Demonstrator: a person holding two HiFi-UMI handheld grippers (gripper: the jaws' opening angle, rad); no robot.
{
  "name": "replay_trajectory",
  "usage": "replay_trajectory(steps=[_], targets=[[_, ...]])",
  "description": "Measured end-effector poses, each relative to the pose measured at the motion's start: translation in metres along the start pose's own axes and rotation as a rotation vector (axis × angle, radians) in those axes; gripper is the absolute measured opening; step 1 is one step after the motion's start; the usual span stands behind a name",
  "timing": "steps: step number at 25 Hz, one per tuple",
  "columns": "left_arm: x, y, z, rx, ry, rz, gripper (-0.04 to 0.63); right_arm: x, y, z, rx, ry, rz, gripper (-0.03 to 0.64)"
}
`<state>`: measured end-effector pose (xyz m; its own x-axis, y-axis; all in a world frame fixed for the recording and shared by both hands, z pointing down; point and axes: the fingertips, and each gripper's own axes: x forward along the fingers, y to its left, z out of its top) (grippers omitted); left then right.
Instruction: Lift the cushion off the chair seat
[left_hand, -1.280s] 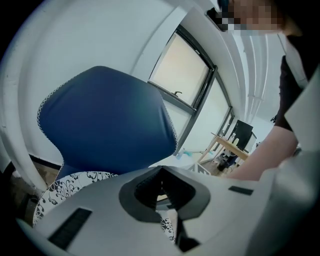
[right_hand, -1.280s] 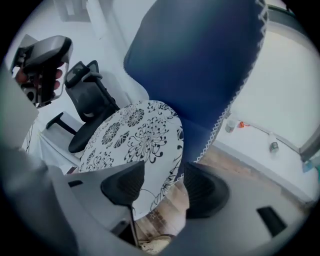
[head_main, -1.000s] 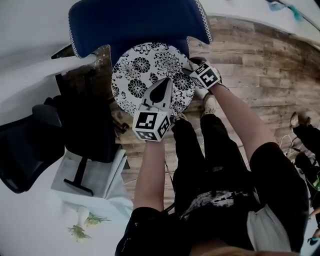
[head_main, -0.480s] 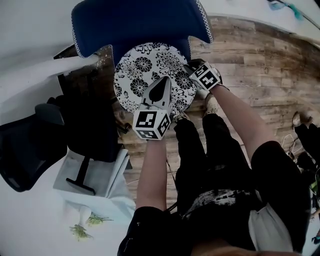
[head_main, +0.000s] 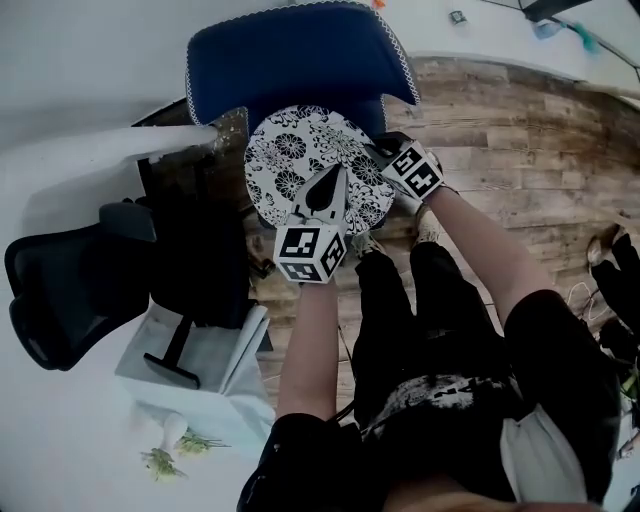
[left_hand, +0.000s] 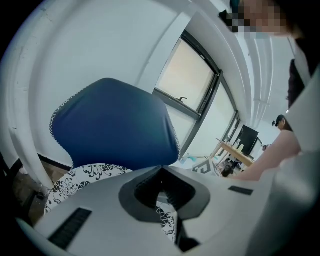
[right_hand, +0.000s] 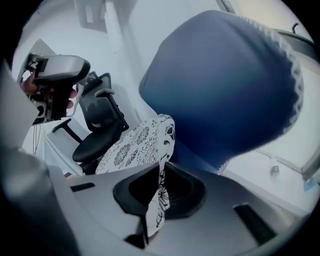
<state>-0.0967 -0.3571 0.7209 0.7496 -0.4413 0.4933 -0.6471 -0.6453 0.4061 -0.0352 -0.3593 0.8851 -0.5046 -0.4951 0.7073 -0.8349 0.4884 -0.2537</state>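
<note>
Cushion: a round black-and-white flowered cushion (head_main: 305, 160) is seen over the seat of the blue chair (head_main: 300, 60), in front of its backrest; whether the seat is touched cannot be told.
Left gripper: the left gripper (head_main: 328, 185) is closed on the cushion's near edge; patterned fabric (left_hand: 80, 177) is pinched between its jaws (left_hand: 167, 200).
Right gripper: the right gripper (head_main: 385, 150) is clamped on the cushion's right edge; its jaws have just been closing, and a fold of the cloth (right_hand: 132, 145) is gripped between them (right_hand: 157, 195).
Chair back: the blue backrest (right_hand: 220, 85) is shown just behind the held edge.
Surroundings: a black office chair (head_main: 70, 290) is placed to the left, and a wooden floor (head_main: 520, 120) is visible to the right.
</note>
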Motion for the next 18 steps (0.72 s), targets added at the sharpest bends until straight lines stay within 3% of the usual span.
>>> replay_trajectory(steps=[5, 18], targets=[[-0.019, -0.005, 0.04, 0.004, -0.036, 0.004, 0.012, -0.036, 0.022, 0.058, -0.028, -0.087, 0.018, 0.028], [-0.06, -0.035, 0.136, 0.135, -0.084, -0.009, 0.012, -0.152, 0.039, 0.178, -0.065, -0.3, -0.001, 0.028]])
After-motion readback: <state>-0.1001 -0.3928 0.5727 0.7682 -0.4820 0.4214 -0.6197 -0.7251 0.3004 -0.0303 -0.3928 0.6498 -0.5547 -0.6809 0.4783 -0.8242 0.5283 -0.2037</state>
